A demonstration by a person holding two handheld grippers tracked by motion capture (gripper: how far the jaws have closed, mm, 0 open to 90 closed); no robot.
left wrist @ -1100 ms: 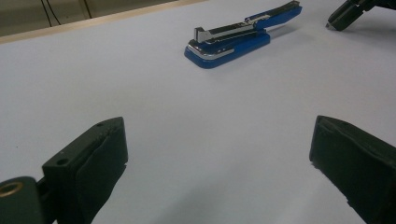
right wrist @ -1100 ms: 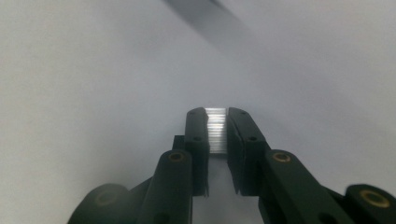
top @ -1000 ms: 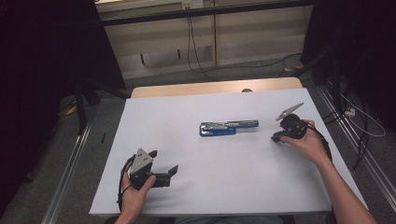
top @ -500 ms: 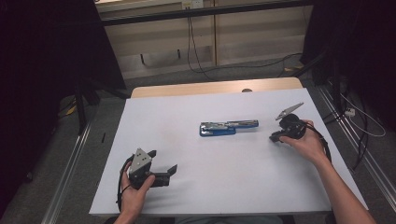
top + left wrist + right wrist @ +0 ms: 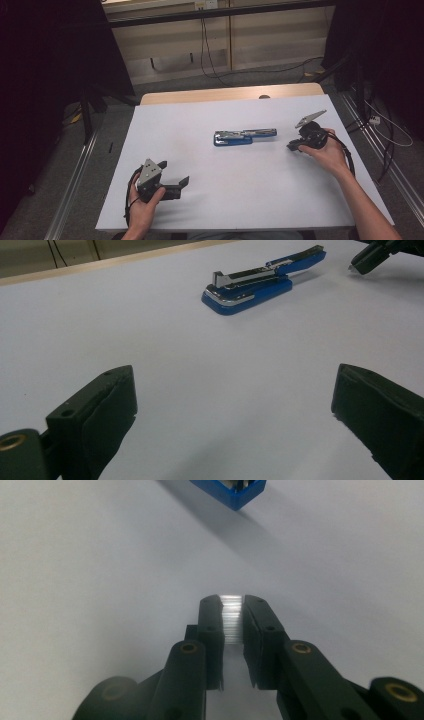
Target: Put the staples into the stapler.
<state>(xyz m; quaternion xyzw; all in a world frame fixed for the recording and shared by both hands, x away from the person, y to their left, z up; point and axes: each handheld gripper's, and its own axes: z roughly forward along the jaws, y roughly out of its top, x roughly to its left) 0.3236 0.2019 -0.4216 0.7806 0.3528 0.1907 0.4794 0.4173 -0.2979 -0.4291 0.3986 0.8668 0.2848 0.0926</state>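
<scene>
A blue stapler [image 5: 244, 136], opened out flat so that its metal magazine arm is stretched toward the right, is seen lying near the middle of the white surface [image 5: 200, 210]. In the left gripper view the stapler [image 5: 260, 280] is found far ahead and slightly right, well apart from the jaws.

The left gripper [image 5: 175, 176] is held at the near left of the surface, in a hand that comes in from the near edge. Its jaws are spread wide, with nothing but bare surface between them.

The right gripper [image 5: 292, 146] is held at the right, just right of the stapler's outstretched arm and apart from it. In the right gripper view its jaws are drawn close together on a small strip of staples [image 5: 231, 617], which is seen as a pale, shiny, ribbed bar pinched between the pads. A blue corner of the stapler [image 5: 235, 492] is seen at the far edge of that view.
</scene>
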